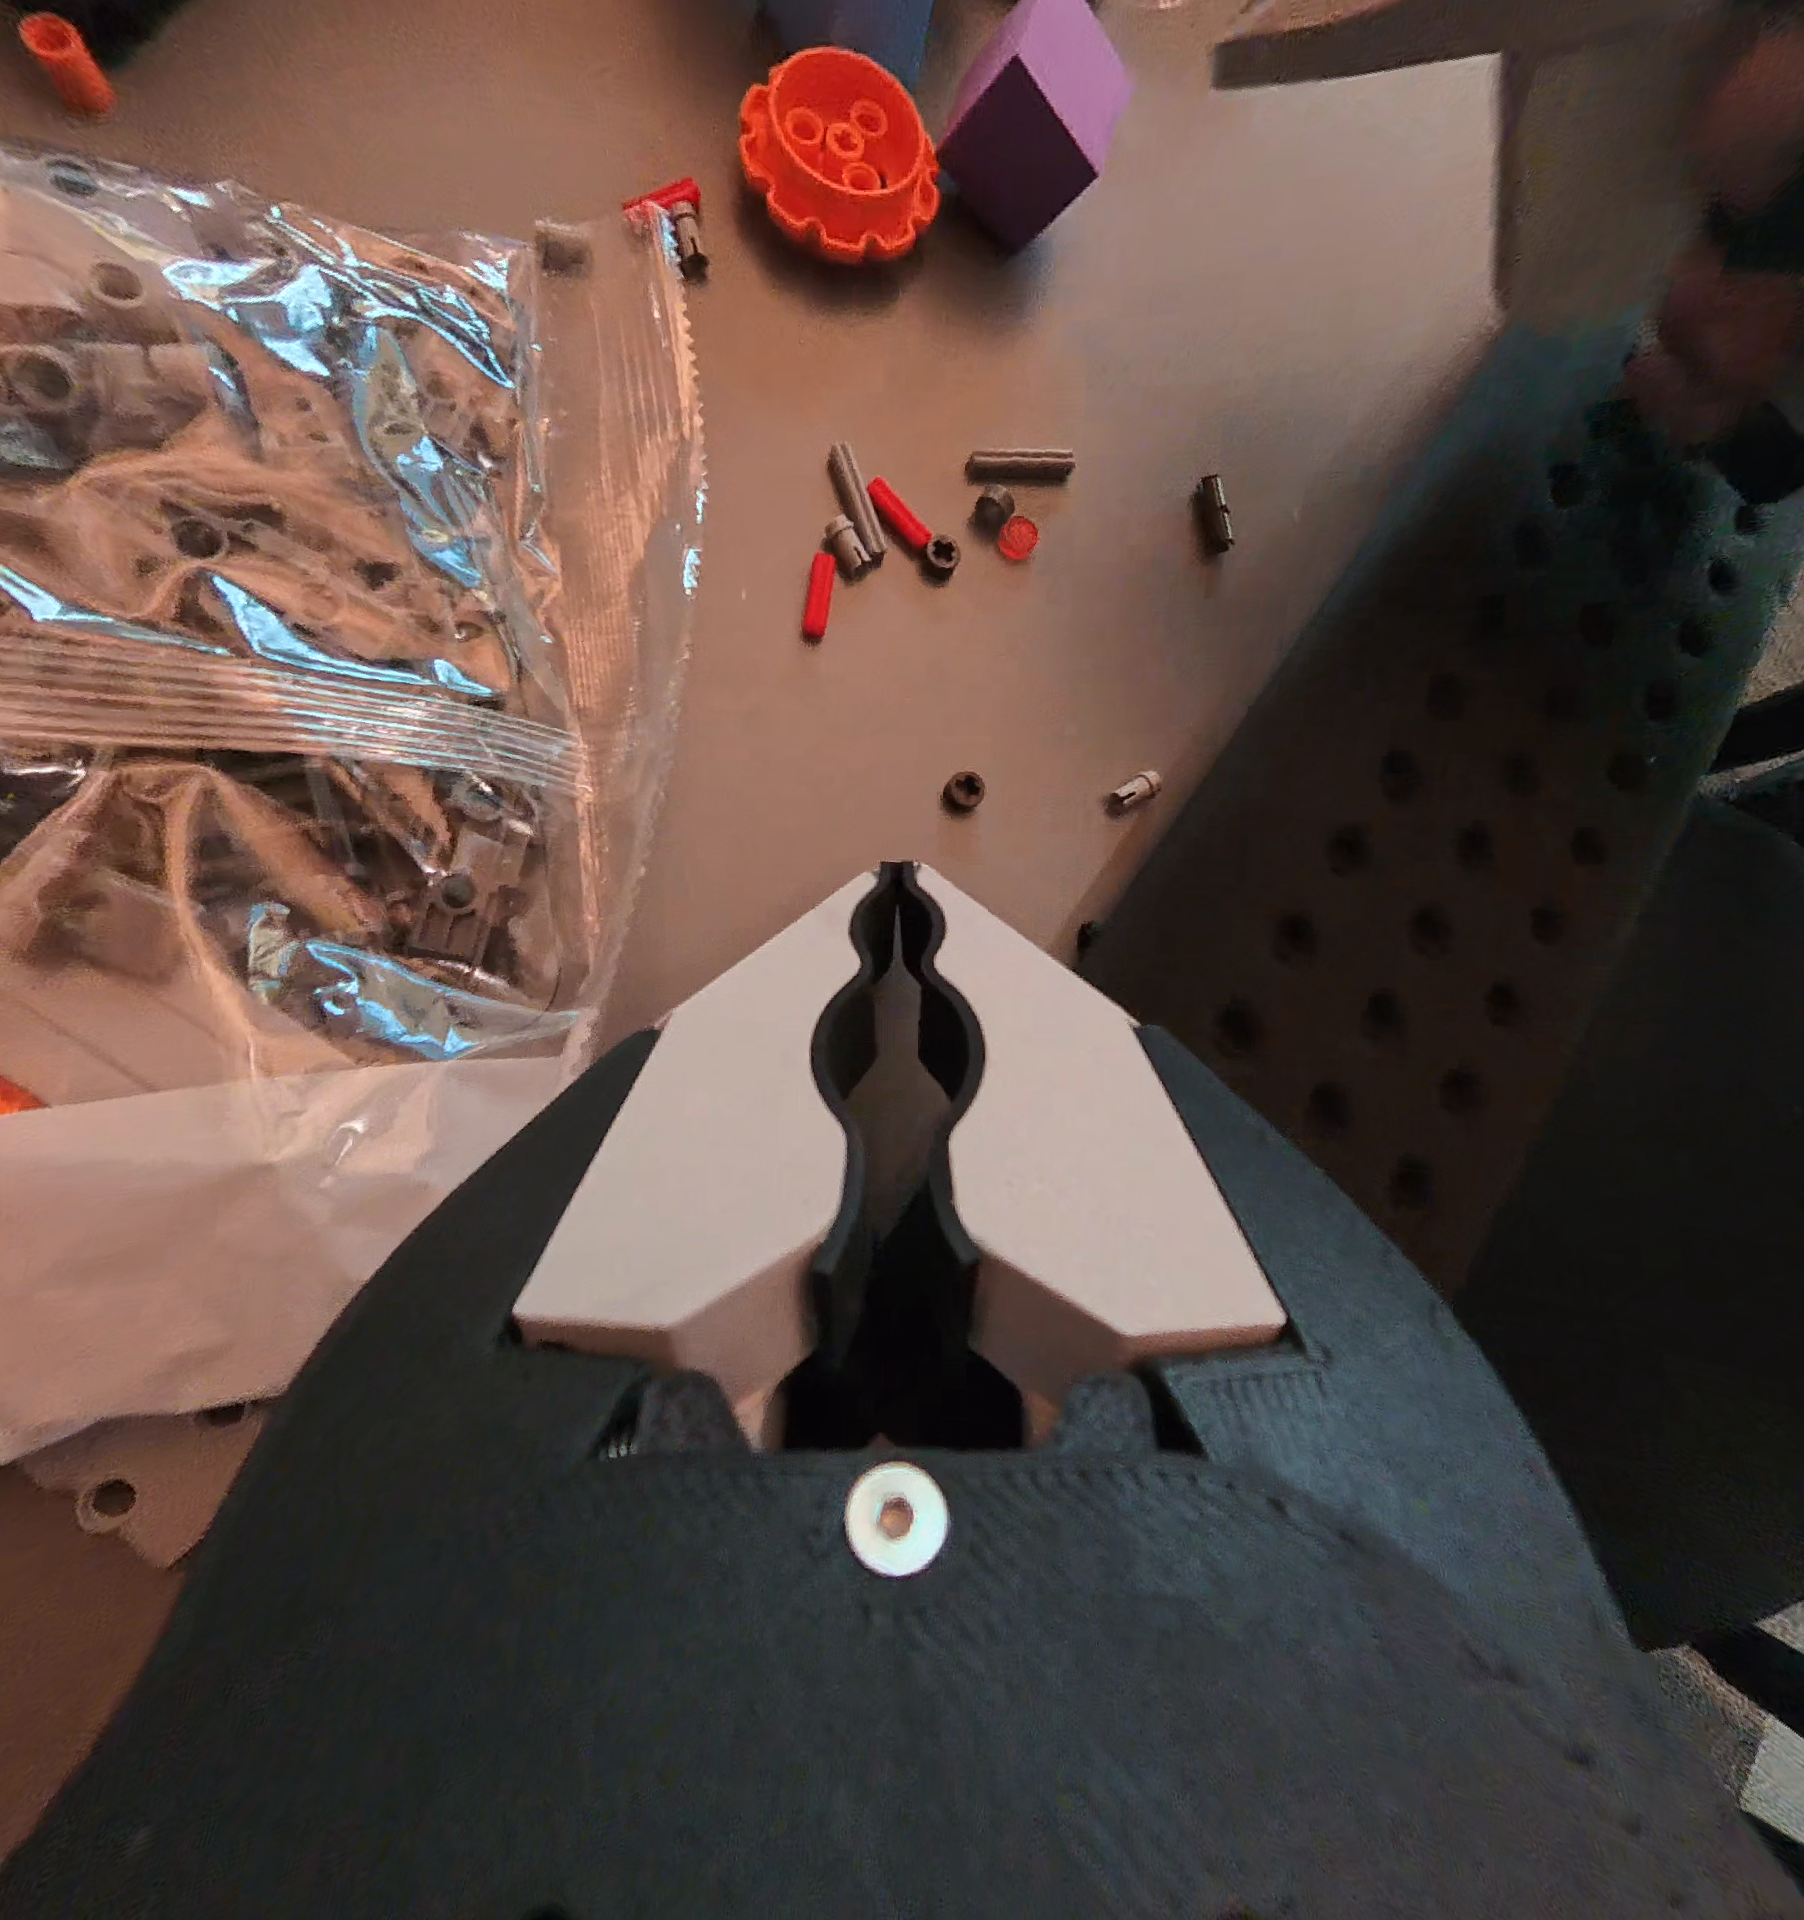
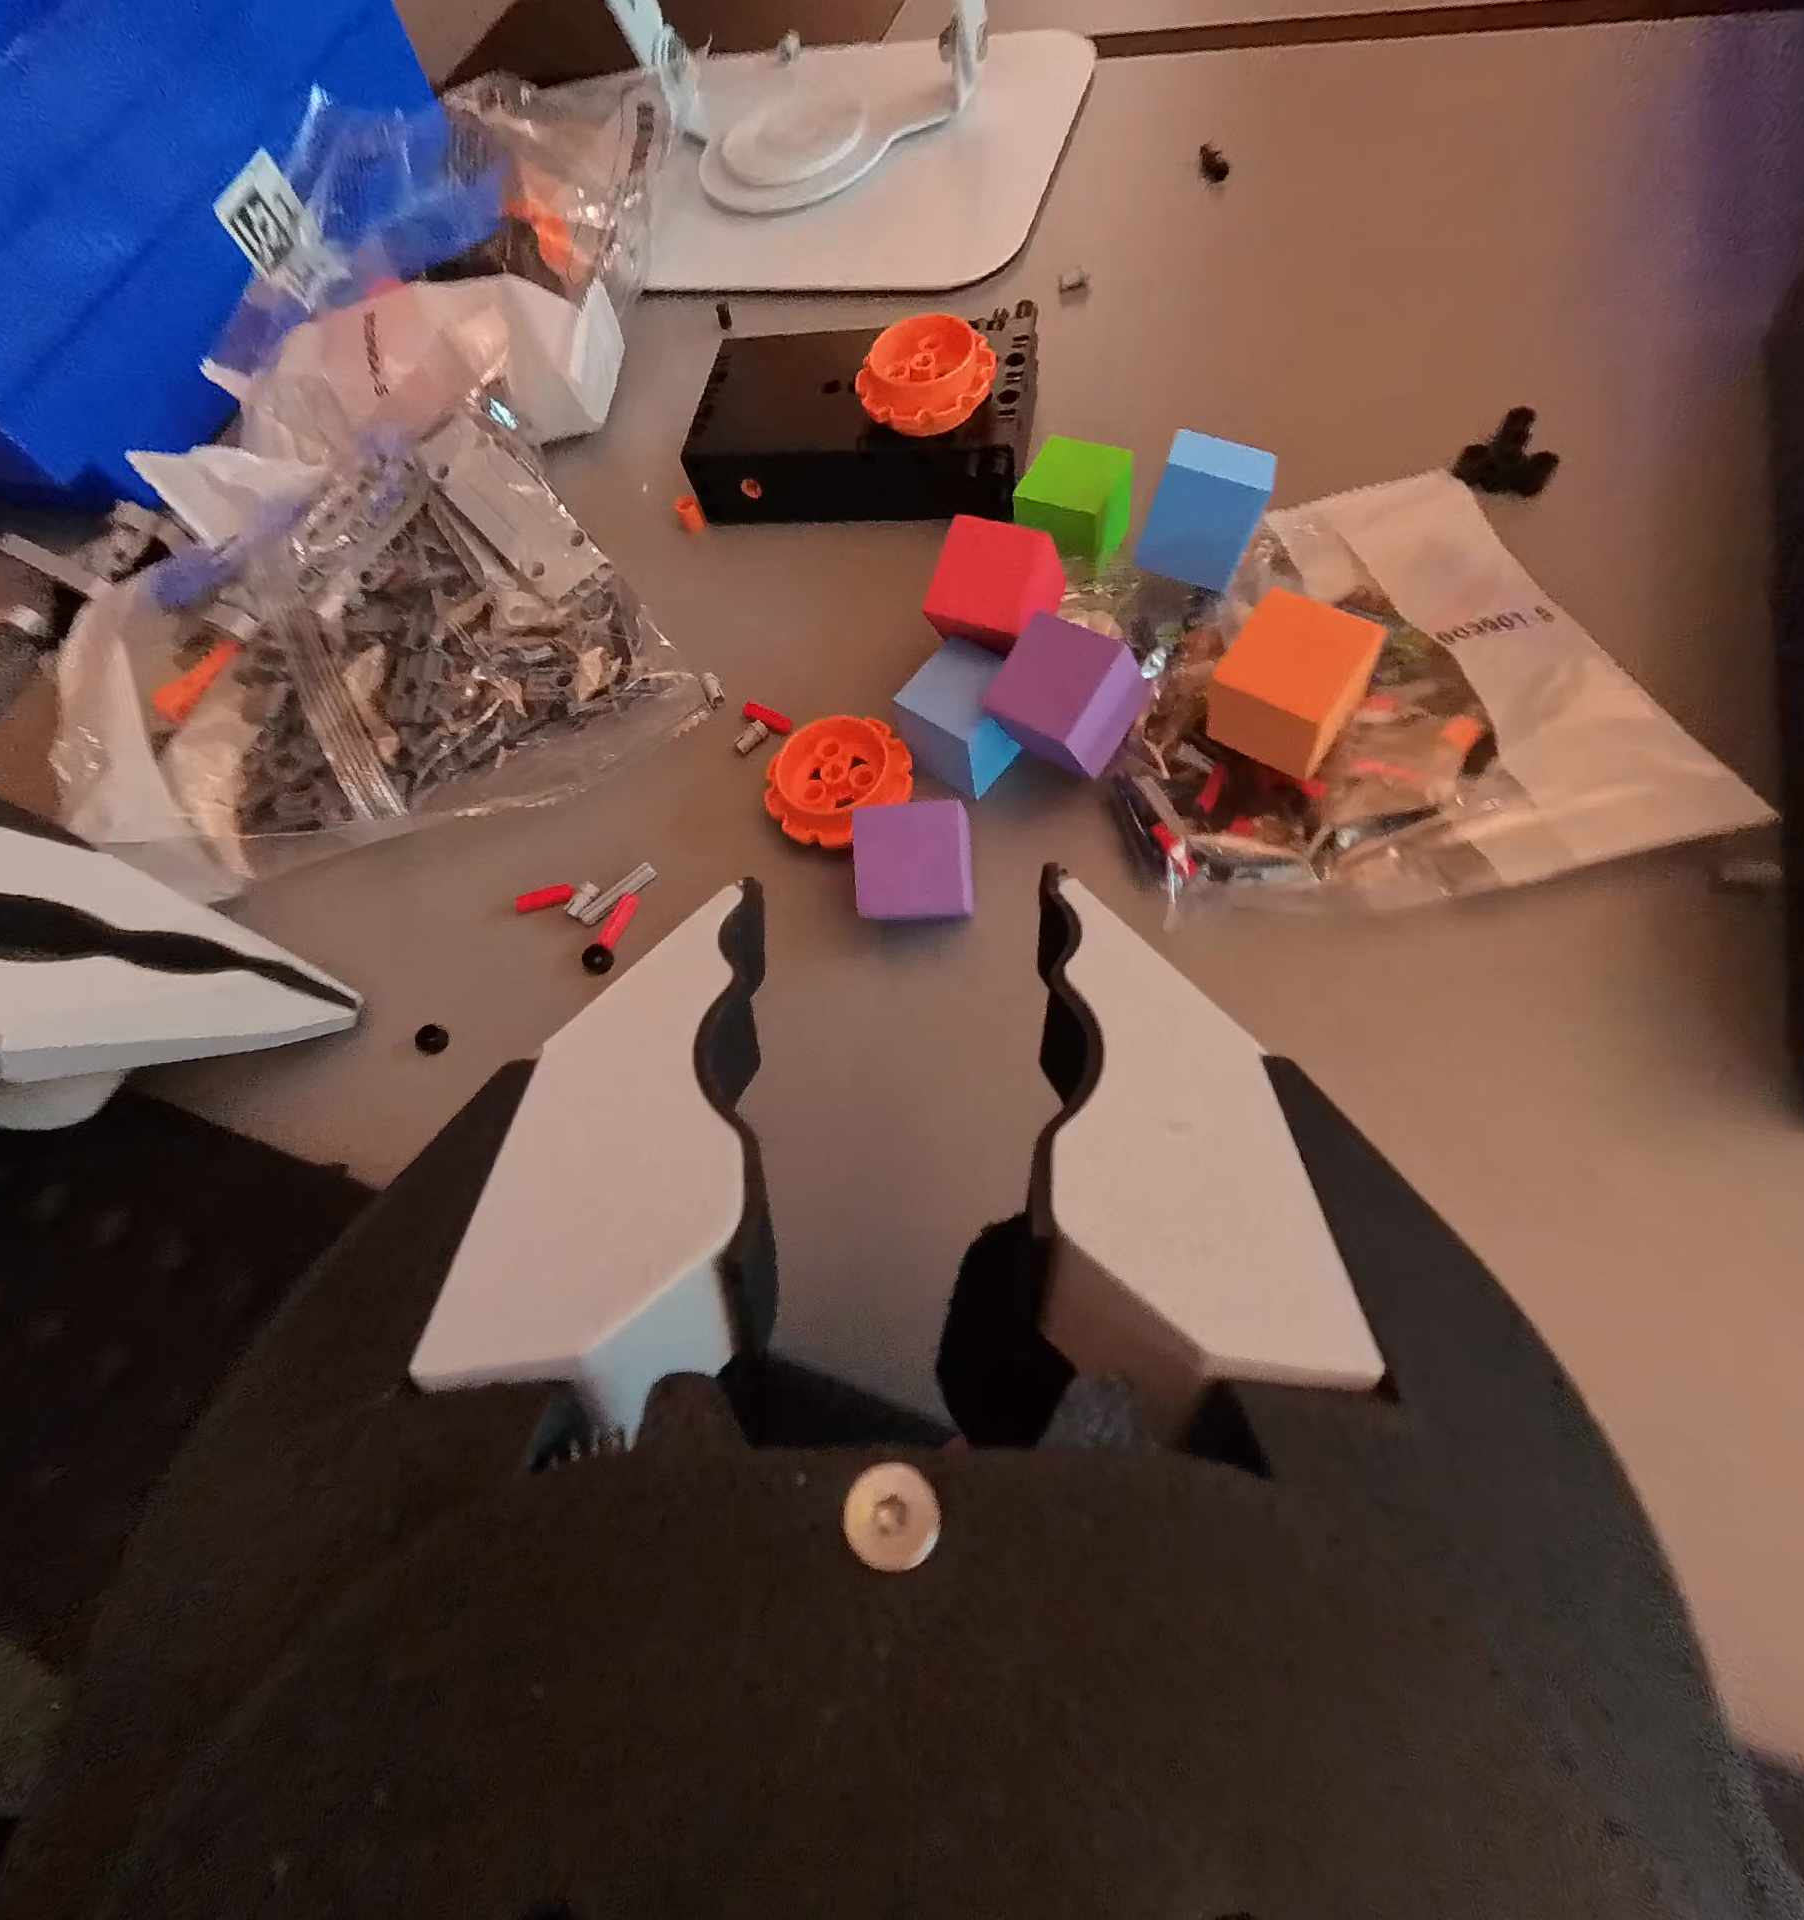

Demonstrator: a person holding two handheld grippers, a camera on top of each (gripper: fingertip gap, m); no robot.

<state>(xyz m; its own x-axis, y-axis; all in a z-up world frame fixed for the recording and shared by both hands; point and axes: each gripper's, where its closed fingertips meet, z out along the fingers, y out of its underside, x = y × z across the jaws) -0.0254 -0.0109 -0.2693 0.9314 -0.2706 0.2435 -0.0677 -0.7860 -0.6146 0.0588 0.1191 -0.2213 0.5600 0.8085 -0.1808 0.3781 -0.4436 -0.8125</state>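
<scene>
hovering: right gripper (image 2: 900, 883) jaws apart, purple cube (image 2: 913, 859) just ahead.

A blue bag (image 2: 98, 208) at ten o'clock runs off the right wrist view's edge; parts inside the clear bag (image 1: 254, 582) blur behind glare.

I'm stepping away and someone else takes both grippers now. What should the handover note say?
Left gripper: shut, empty, low over the table beside the clear bag of grey parts; nearest are a small dark round piece and the scattered red and grey pins.
Right gripper: open, empty, pointing at the purple cube next to the orange wheel.
More cubes lie behind; a second orange wheel sits on the black box.
Nothing is held.
</scene>
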